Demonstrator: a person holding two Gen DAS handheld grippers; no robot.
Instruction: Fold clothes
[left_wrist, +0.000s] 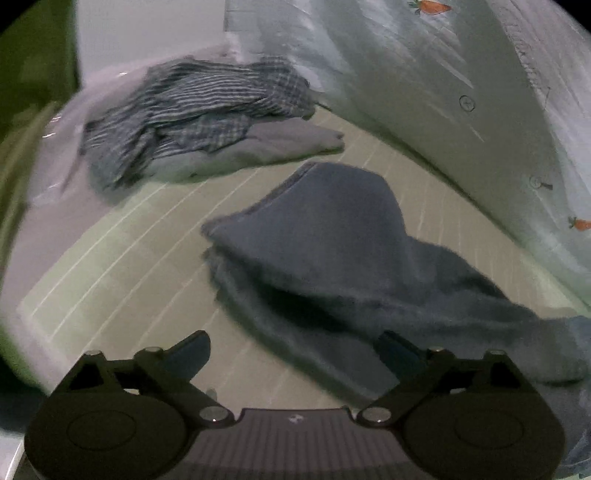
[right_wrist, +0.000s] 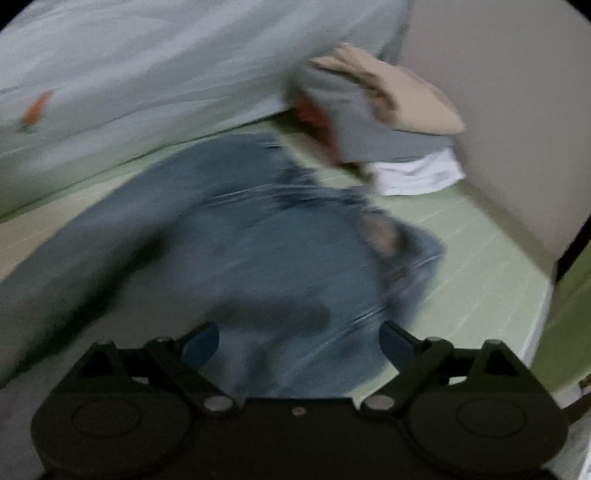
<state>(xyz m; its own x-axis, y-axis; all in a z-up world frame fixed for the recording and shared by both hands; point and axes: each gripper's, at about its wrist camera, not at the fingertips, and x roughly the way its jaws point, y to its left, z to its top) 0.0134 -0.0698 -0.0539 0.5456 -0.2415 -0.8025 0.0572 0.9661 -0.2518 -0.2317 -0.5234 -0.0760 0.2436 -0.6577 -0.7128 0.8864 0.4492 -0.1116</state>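
A blue-grey garment (left_wrist: 332, 251) lies loosely crumpled on the pale green striped mat (left_wrist: 122, 258). My left gripper (left_wrist: 295, 350) is open just in front of its near edge, holding nothing. In the blurred right wrist view a blue denim garment (right_wrist: 266, 236) lies spread on the mat (right_wrist: 480, 266). My right gripper (right_wrist: 299, 343) is open just above its near part, holding nothing.
A pile with a striped and checked shirt (left_wrist: 192, 110) on a grey cloth (left_wrist: 280, 142) lies at the back left. A pale sheet with carrot prints (left_wrist: 461, 92) hangs along the right. A stack of beige, grey and white clothes (right_wrist: 388, 122) sits by a wall (right_wrist: 517, 110).
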